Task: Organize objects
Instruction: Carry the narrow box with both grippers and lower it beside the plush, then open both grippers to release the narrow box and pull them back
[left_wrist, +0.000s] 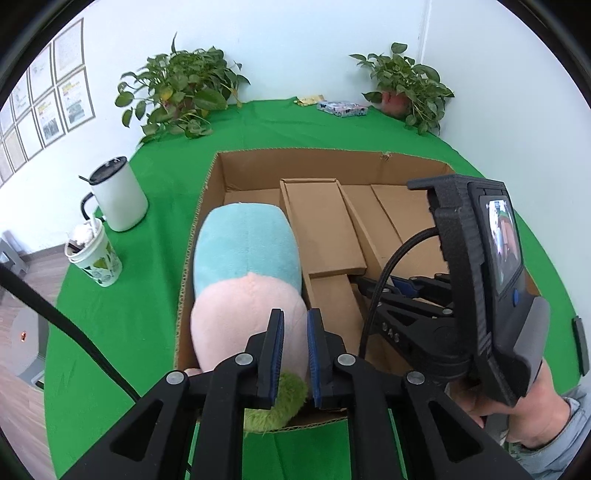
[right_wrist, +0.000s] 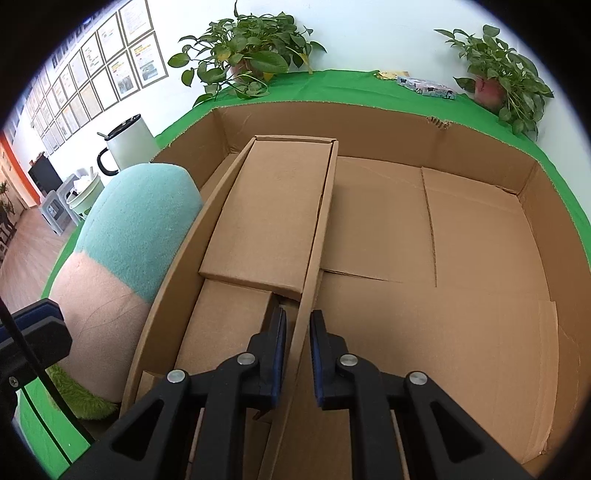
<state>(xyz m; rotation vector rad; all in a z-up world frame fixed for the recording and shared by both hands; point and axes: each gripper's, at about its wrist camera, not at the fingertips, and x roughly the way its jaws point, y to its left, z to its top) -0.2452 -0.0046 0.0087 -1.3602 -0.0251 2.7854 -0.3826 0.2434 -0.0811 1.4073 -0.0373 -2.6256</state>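
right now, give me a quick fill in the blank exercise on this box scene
The table is covered by a ____ cloth.
The plush toy is light blue, pink and ____.
The right gripper straddles a ____ divider.
The white mug has a ____ handle.

Missing: green; green; cardboard; black

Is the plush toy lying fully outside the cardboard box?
No, the plush toy sits in the left compartment of the cardboard box, its green end overhanging the near wall.
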